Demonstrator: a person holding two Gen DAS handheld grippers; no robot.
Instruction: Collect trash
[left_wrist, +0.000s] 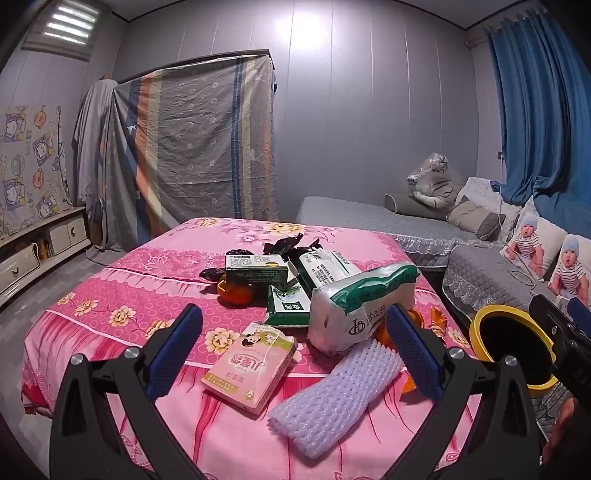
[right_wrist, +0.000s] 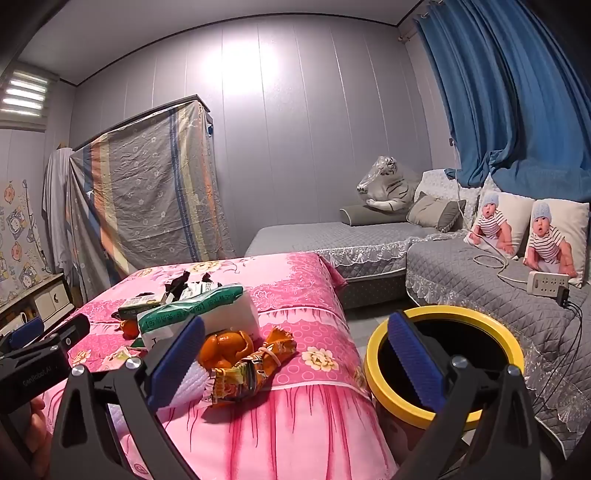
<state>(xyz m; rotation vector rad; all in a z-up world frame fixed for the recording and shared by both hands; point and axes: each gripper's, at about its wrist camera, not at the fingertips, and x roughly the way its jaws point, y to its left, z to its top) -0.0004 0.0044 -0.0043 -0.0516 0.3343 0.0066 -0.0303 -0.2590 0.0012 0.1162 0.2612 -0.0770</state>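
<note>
Trash lies on a pink flowered table cover (left_wrist: 122, 295). My left gripper (left_wrist: 291, 354) is open and empty, above a pink carton (left_wrist: 251, 365) and a white foam fruit net (left_wrist: 332, 395). Beyond lie a white and green tissue pack (left_wrist: 358, 302), green boxes (left_wrist: 258, 271), an orange (left_wrist: 234, 291) and black wrappers (left_wrist: 291, 243). My right gripper (right_wrist: 295, 362) is open and empty, just above orange peel (right_wrist: 225, 345) and an orange snack wrapper (right_wrist: 255, 365). A yellow-rimmed bin (right_wrist: 443, 363) stands right of the table, also seen in the left wrist view (left_wrist: 513, 350).
A grey sofa (right_wrist: 461, 266) with baby-print cushions (right_wrist: 554, 236), a power strip (right_wrist: 546, 284) and cables runs along the right. A sheet-covered rack (left_wrist: 192, 147) stands at the back, a low cabinet (left_wrist: 37, 247) on the left, blue curtains (right_wrist: 509, 92) on the right.
</note>
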